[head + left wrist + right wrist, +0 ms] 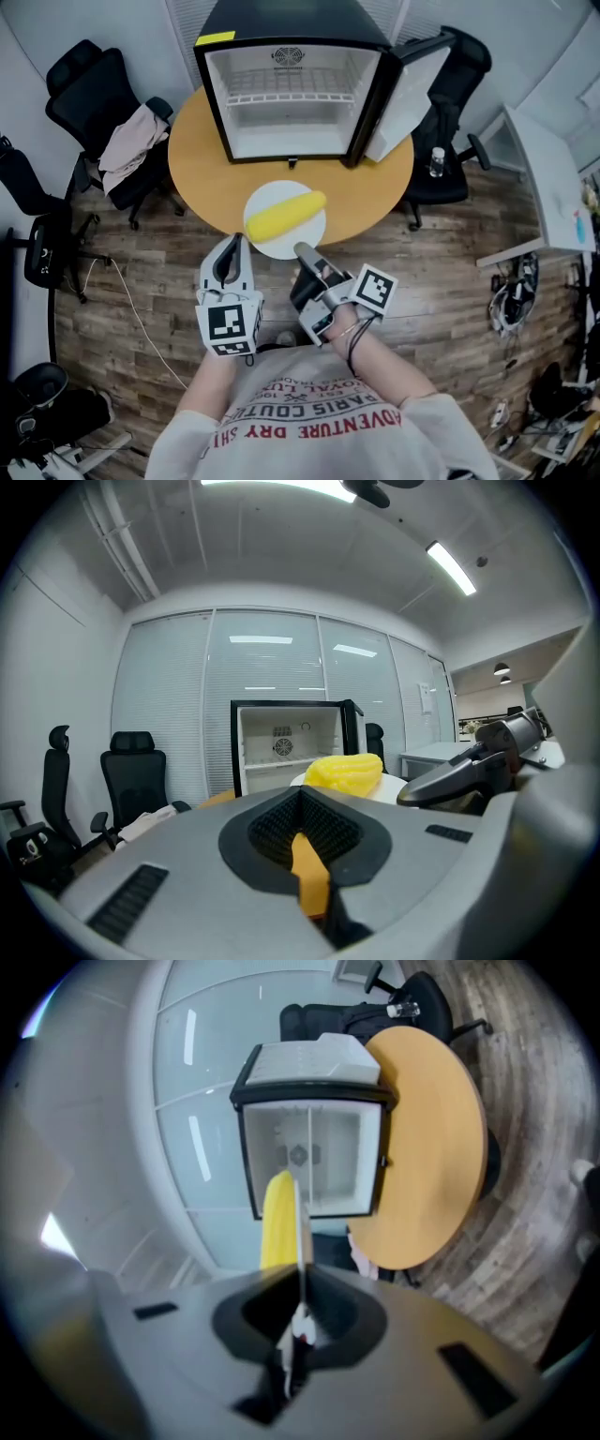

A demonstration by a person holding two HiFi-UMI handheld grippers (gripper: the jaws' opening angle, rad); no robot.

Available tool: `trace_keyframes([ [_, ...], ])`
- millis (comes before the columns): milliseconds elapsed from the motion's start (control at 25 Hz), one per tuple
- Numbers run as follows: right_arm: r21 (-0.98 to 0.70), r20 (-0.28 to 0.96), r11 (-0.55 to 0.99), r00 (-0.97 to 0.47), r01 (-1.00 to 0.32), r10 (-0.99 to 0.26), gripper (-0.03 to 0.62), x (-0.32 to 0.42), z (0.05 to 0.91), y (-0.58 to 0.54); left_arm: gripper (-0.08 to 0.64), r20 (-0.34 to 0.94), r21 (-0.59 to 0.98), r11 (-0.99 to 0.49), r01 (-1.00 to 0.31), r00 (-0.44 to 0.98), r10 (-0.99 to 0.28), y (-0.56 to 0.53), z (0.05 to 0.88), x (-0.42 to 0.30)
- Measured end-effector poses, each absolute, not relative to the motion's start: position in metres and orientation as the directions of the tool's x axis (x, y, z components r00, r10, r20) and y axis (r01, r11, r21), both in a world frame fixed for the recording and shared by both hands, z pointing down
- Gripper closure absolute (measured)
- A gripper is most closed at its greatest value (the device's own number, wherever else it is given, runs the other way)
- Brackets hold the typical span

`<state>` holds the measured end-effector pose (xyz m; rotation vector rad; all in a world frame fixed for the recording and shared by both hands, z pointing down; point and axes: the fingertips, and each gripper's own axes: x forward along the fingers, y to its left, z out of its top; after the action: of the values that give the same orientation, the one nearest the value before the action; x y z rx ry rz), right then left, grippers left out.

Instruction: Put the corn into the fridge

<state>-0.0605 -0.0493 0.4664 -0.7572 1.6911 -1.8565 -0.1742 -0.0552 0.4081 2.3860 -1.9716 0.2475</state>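
Note:
A yellow corn cob (286,216) lies on a white plate (302,240) held in the air just in front of the round wooden table (197,173). My right gripper (302,251) is shut on the plate's near rim; in the right gripper view the plate (299,1232) shows edge-on between the jaws, with the corn (277,1222) to its left. My left gripper (239,242) is shut with nothing in it, beside the plate's left edge. Its view shows the corn (344,771) ahead. The black mini fridge (291,94) stands on the table with its door swung open to the right, its white shelves bare.
Black office chairs ring the table; the left one (131,141) carries draped clothing. A clear bottle (436,161) sits on the right chair. A white desk (553,187) stands at the right, and cables lie on the wooden floor (131,300).

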Motion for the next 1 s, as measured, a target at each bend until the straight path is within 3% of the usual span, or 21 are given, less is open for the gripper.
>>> trace_keyframes([
  [720, -0.997, 0.075, -0.069, -0.787, -0.042, -0.613, 0.554, -0.039, 0.464, -0.243, 0.535, 0.142, -0.032, -0.049, -0.998, 0.044, -0.989, -0.222, 0.418, -0.165],
  [1000, -0.996, 0.07, -0.082, -0.757, -0.022, -0.65, 0.554, -0.046, 0.472, -0.284, 0.535, 0.121, -0.009, -0.099, -0.995, 0.097, -0.988, -0.264, 0.421, -0.169],
])
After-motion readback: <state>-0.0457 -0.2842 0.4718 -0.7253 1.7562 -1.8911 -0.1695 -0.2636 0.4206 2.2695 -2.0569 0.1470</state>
